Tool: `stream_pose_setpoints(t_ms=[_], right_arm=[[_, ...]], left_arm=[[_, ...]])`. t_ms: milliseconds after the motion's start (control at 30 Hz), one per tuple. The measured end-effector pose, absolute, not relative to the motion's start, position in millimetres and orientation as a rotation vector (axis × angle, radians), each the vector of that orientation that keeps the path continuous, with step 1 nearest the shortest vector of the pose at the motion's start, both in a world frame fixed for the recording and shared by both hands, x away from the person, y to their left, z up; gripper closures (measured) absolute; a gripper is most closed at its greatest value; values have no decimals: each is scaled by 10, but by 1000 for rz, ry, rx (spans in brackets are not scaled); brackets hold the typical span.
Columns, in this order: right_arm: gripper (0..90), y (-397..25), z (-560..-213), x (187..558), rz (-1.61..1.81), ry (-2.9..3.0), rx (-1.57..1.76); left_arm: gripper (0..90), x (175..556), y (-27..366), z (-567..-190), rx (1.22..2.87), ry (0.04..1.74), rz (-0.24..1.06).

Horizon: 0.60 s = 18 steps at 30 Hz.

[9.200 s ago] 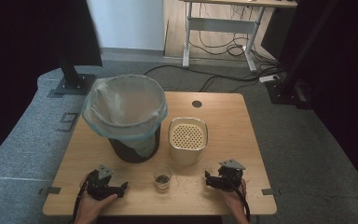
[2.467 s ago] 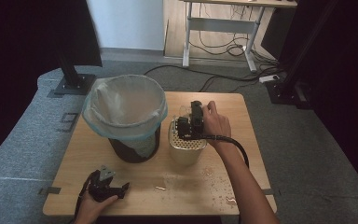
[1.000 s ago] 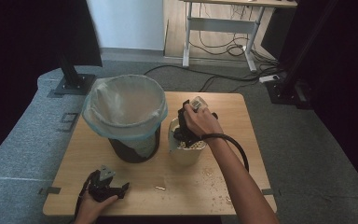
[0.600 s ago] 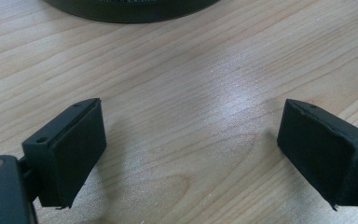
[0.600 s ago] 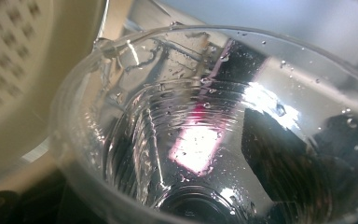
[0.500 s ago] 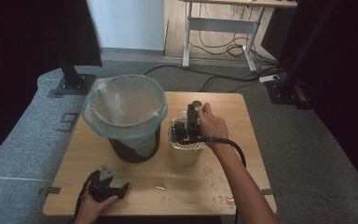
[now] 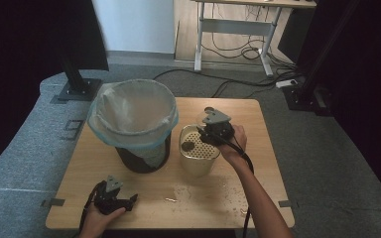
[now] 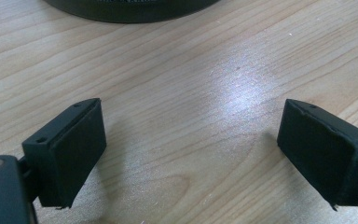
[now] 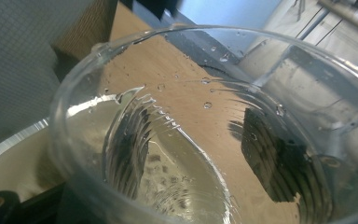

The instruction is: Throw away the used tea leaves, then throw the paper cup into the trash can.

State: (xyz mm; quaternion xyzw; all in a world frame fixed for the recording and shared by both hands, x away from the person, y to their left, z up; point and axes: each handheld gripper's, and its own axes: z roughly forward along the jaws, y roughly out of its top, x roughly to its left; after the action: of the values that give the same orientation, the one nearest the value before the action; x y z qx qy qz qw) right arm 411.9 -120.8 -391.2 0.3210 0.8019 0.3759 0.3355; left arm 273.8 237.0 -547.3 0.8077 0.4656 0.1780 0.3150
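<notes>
Left to right. The left gripper (image 7: 113, 201) rests idle near the front left of the table (image 7: 258, 148), its jaws wide apart with nothing between them; the left gripper view shows two matte black, slab-like pads (image 8: 70, 149) over pale, faintly glossy wood grain. Behind it stands the bin (image 7: 131, 124), a round dark tub lined with a thin, crinkled, translucent bag whose rim folds over the edge. Just right of the bin, close beside it, is the strainer pot (image 7: 198, 151), a cream cylinder capped by a perforated disc on which a small dark lump (image 7: 188, 146) lies at the left. The right gripper (image 7: 213, 130) is held over the pot's right rear edge, clamped on the glass (image 9: 205, 135). The glass is clear, smooth-walled, beaded with droplets, and seems tipped over, its mouth turned away from the gripper's camera and towards the perforated disc. The deciding relation: the glass's long axis lies tilted across the pot's top, so any remaining contents should fall onto the disc rather than the table. Scattered wet specks (image 7: 213, 191) mark the wood in front of the pot.
</notes>
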Motion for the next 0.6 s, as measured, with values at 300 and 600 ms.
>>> stream_pose_setpoints(t_ms=[300, 600], right_arm=[[424, -1355, -3894, 4152, 1340, 2024, 1130], [423, -1308, -3791, 4102, 1398, 1976, 1131]], left_arm=[[73, 2737, 2369, -5473, 2127, 1229, 468], [75, 2735, 2370, -5472, 2130, 1228, 468]])
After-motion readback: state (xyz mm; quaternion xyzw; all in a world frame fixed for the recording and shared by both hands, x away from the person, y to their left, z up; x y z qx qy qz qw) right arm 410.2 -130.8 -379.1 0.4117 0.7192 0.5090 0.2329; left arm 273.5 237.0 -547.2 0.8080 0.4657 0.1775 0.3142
